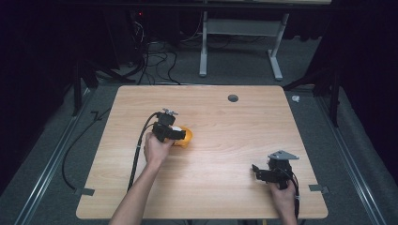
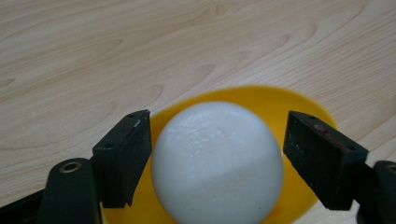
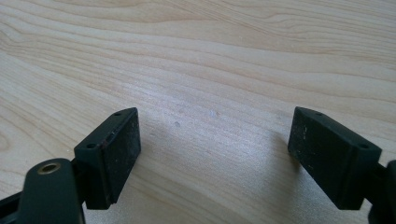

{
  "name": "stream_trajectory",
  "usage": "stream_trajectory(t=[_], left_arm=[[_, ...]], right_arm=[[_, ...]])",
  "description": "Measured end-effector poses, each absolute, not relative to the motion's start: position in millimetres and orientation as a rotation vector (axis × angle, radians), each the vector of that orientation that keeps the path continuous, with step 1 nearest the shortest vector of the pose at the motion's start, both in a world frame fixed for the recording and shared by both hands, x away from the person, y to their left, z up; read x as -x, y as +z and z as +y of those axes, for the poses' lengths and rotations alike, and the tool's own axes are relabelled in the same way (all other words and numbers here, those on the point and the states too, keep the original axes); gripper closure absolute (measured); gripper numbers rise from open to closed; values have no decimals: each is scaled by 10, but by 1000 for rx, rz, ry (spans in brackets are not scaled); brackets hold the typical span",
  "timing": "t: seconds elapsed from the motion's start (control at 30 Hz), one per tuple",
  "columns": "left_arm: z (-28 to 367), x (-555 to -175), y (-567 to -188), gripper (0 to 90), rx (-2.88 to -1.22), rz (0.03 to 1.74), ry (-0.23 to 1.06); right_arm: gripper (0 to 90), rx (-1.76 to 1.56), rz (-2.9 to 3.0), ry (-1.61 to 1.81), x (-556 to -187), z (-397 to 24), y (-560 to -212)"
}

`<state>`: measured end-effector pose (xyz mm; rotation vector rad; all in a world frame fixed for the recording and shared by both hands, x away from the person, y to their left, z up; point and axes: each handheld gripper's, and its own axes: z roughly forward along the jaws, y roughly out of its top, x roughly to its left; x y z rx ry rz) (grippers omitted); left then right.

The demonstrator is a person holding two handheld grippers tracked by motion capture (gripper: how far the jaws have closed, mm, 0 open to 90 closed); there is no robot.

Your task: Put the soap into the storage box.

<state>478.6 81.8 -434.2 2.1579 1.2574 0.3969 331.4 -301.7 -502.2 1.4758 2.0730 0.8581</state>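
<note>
A white ball (image 2: 217, 161) rests in a yellow bowl (image 2: 303, 112) on the wooden table. In the left gripper view my left gripper (image 2: 217, 154) stands open around the ball, one jaw on each side with small gaps to it. From the high view the left gripper (image 1: 174, 132) sits over the yellow bowl (image 1: 186, 136) left of the table's middle, and a sliver of the ball (image 1: 176, 128) peeks out. My right gripper (image 1: 257, 171) is near the front right corner, open, with bare wood between its jaws (image 3: 215, 154).
The wooden table (image 1: 225, 154) has a round cable hole (image 1: 233, 98) at its far edge. Black cables (image 1: 137, 154) trail from the left gripper off the front left. Beyond the table stand a grey desk frame (image 1: 202, 47) and floor cables.
</note>
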Motion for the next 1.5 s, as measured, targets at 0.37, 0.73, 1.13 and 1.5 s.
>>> stream_trajectory(t=[0.37, 0.73, 1.13, 1.5], left_arm=[[903, -4707, -4209, 221, -2115, 1227, 412], [1051, -4592, -4064, 221, -2063, 1201, 413], [1179, -4465, -3951, 220, -2047, 1173, 426], [1315, -4298, -3834, 222, -2020, 1124, 446]], right_arm=[[179, -1475, 2073, 857, -3314, -3016, -5022], [180, -1475, 2073, 857, -3314, -3016, -5022], [180, -1474, 2074, 854, -3313, -3015, -5023], [180, -1476, 2074, 853, -3313, -3013, -5022]])
